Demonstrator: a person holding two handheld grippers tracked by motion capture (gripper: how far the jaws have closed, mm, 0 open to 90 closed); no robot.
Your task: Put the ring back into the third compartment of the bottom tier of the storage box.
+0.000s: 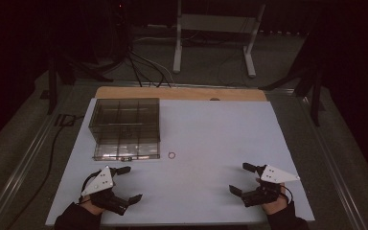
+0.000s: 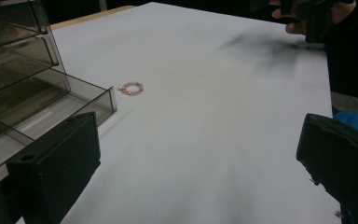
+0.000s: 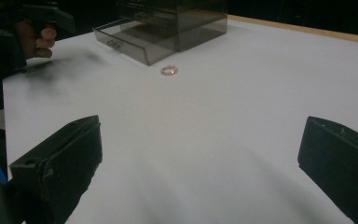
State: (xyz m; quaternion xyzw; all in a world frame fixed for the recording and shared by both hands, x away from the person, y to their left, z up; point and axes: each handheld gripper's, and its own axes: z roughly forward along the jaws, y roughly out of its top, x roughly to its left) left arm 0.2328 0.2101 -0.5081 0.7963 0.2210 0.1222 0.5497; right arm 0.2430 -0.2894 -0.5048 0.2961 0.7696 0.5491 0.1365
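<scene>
A small pink beaded ring (image 1: 172, 155) (image 2: 131, 88) (image 3: 169, 70) lies on the white table sheet (image 1: 211, 139), just right of a smoky clear drawer box (image 1: 124, 125) (image 2: 14, 70) (image 3: 177, 18). The box's bottom drawer (image 1: 127, 152) (image 2: 51, 109) (image 3: 130, 42) is pulled out toward me. My left gripper (image 1: 128, 184) (image 2: 196, 163) rests open near the front left edge, below the box, nothing between its jaws. At the front right my right gripper (image 1: 243, 178) (image 3: 200, 158) is open too and holds nothing. Both point toward the table's middle.
A wooden strip (image 1: 182, 93) edges the far side of the table. Beyond it stand a white metal frame (image 1: 215, 33) and cables on the floor (image 1: 143, 67). Dark stands flank the table. Bare sheet spreads between the grippers and the ring.
</scene>
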